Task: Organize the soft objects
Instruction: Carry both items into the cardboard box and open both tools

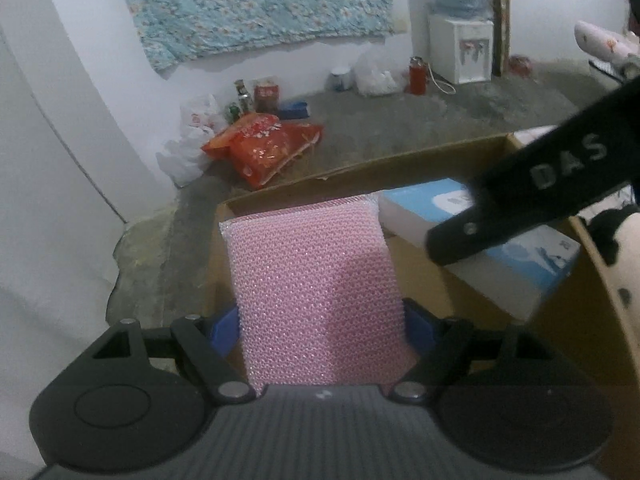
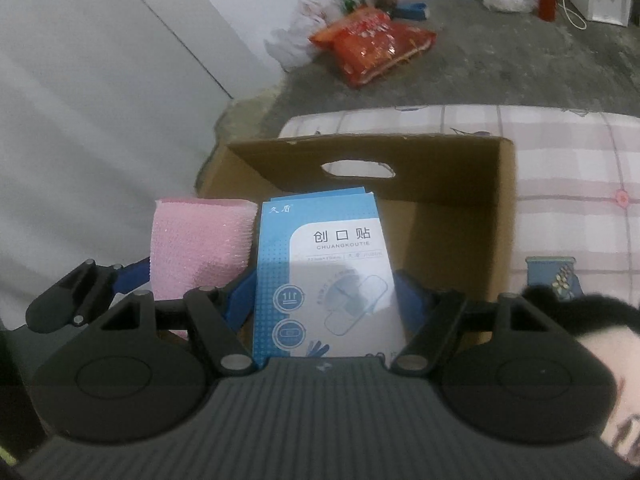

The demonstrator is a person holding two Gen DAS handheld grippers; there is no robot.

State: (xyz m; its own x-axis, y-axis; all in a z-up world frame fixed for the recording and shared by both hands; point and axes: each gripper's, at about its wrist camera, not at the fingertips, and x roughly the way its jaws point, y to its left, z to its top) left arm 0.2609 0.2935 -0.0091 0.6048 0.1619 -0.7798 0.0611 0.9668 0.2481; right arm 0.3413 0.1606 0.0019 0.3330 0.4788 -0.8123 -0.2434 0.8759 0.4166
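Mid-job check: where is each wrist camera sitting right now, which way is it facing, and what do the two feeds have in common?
Left wrist: sits behind the left gripper, angled down into the cardboard box; its fingers clamp the pink sponge; the right gripper's finger crosses from the right.
Right wrist: sits behind the right gripper, angled down at the same box; it grips the blue plaster box; the left gripper shows at left.
Shared: box, sponge, plaster box, red snack bags on the floor.
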